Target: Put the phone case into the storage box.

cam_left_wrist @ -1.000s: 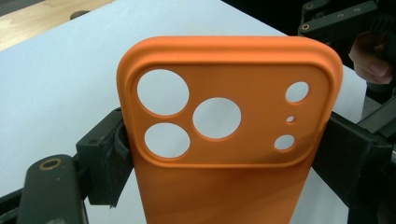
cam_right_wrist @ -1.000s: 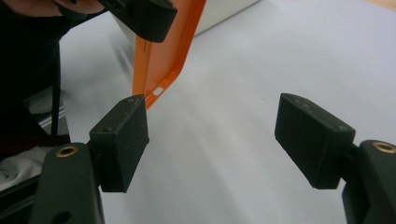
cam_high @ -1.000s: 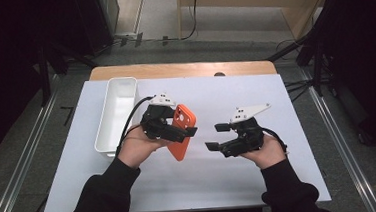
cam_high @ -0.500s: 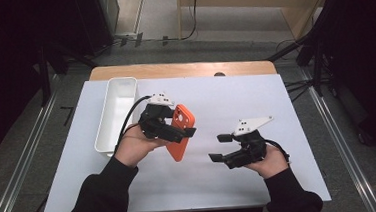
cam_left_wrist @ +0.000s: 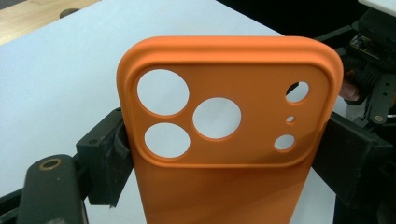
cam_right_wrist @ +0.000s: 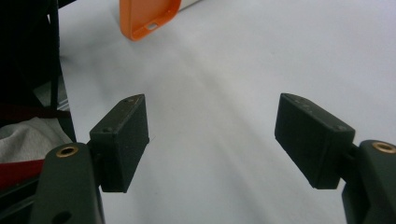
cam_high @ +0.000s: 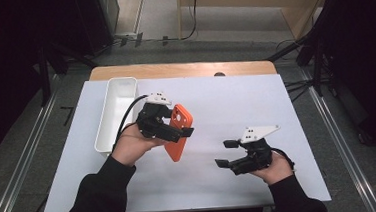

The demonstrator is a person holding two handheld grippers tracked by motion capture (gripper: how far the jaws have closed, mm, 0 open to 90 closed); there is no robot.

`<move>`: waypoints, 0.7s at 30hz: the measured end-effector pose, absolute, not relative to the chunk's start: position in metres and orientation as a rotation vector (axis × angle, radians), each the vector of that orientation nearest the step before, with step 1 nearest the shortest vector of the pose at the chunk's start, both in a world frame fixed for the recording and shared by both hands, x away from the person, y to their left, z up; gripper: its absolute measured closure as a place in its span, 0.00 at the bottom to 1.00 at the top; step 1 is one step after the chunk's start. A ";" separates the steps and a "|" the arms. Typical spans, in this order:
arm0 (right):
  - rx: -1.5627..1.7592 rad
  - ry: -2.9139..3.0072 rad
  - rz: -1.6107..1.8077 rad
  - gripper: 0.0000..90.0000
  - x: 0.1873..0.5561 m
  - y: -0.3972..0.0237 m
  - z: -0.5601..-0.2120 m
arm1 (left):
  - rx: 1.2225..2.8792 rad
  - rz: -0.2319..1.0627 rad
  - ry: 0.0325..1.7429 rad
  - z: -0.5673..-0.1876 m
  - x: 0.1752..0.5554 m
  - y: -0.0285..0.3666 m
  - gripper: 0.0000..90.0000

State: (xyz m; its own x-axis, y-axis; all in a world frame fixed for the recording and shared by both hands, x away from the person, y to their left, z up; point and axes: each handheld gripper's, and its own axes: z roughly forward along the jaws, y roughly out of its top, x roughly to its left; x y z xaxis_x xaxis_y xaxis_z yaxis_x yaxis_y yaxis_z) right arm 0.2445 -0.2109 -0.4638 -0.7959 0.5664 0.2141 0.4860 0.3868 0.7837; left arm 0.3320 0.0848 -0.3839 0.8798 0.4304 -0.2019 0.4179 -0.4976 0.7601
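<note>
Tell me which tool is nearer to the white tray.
Left. The left tool, clamped on the orange phone case, sits just right of the white tray. The right tool hangs open, far off toward the table's near right.

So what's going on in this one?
A person works at a white-covered table with a gripper in each hand. The left gripper is clamped across the sides of an orange phone case, holding it up off the table; the case is empty, with the table showing through its camera cutouts. The right gripper hangs open and empty, low over the table to the right, apart from the case. A white bin sits at the left, with nothing visible in it.
</note>
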 end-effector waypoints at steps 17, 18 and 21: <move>1.021 2.533 1.399 0.27 0.233 -0.226 -0.478 | 2.154 -0.018 0.608 -0.374 0.334 0.098 0.18; 1.022 2.533 1.397 0.27 0.233 -0.226 -0.478 | 2.155 -0.019 0.607 -0.373 0.335 0.099 0.18; 1.020 2.537 1.401 0.27 0.232 -0.227 -0.478 | 2.152 -0.019 0.614 -0.369 0.335 0.104 0.18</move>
State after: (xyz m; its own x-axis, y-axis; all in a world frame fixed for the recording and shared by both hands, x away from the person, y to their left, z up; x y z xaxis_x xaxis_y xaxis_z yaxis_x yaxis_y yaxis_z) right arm 0.2320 -0.2269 -0.4781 -0.7775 0.5791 0.2452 0.5160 0.3646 0.7752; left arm 0.3354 0.1036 -0.3692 0.8781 0.4201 -0.2288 0.4335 -0.4967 0.7519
